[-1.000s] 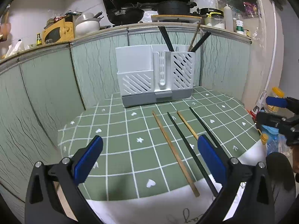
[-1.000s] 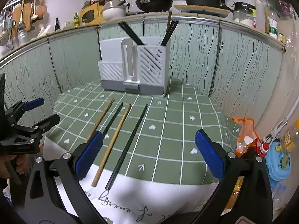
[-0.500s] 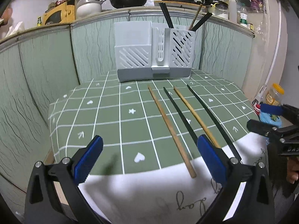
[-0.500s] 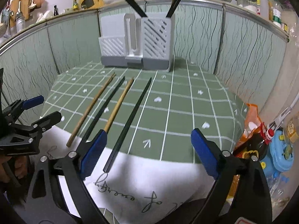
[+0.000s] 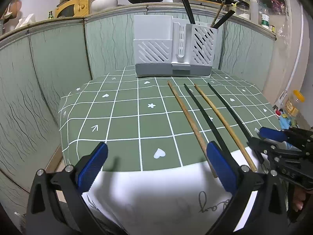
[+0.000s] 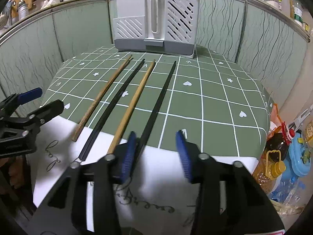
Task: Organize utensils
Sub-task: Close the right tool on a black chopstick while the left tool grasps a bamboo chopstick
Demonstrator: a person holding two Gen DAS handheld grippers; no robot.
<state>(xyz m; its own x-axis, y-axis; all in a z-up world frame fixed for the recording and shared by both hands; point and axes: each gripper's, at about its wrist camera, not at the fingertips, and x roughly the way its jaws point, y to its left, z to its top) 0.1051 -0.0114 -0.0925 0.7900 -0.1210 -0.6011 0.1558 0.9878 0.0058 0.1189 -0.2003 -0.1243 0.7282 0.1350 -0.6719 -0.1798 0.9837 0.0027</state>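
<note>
While the right gripper (image 6: 156, 152) sits at the near table edge with its jaws part open around the rear end of the rightmost black stick (image 6: 160, 101), nothing is gripped yet; the stick lies just inside the left pad, well clear of the right one.

Left gripper (image 5: 156, 166) hangs wide open and empty at 6 o'clock in its own view, over the white cloth (image 5: 156, 192).

Four sticks lie side by side on the green mat (image 5: 117, 117), tips toward the rack: brown stick (image 6: 103, 96), black stick 2 (image 6: 117, 101), tan stick (image 6: 135, 101), then the rightmost one.

Risks:
- Off-centre closing: the left pad probably hits first and shoves or rolls the stick sideways before the right pad arrives.
- Tan stick end sits just beside the left pad; it could get nudged or pinched too.
- Grabbing at the very end gives a long lever, so the tip will likely droop or swing on lift and miss the slot.

Rack (image 5: 172, 45) stands at 12 o'clock. Its right slatted bin holds several dark sticks (image 5: 188, 9) leaning out the top. Left bin shows nothing above its rim; I can't tell what is inside.
</note>
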